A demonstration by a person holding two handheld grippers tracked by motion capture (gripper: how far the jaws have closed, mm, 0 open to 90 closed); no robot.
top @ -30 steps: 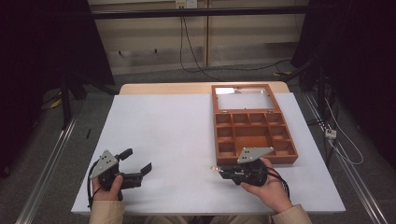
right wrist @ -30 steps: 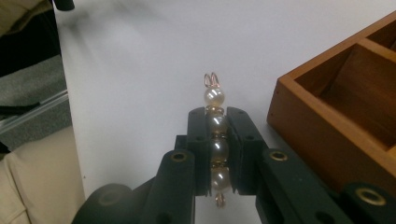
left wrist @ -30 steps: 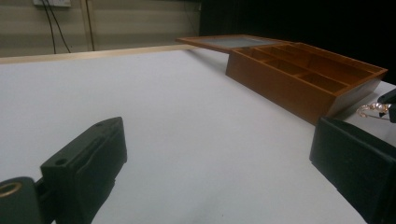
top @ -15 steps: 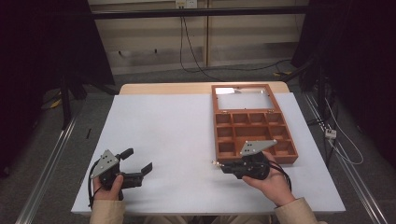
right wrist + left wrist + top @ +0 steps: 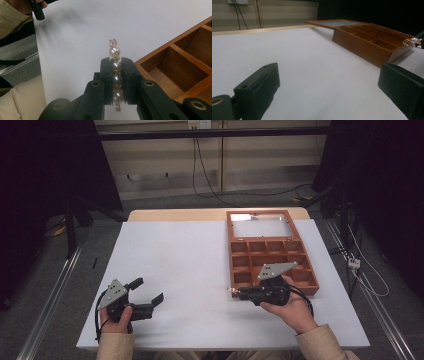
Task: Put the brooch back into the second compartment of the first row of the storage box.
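While my right gripper pinches a short string of round, glossy pearls between its matte black jaws, a thin looped wire end pokes out past the tips; I hold it just above the smooth white table, at the near left corner of the wooden box; that box is reddish-brown, rectangular, split into square compartments, its glass-paned lid lying open flat on the far side; my left gripper rests at the near left, well apart, jaws spread wide over bare tabletop.
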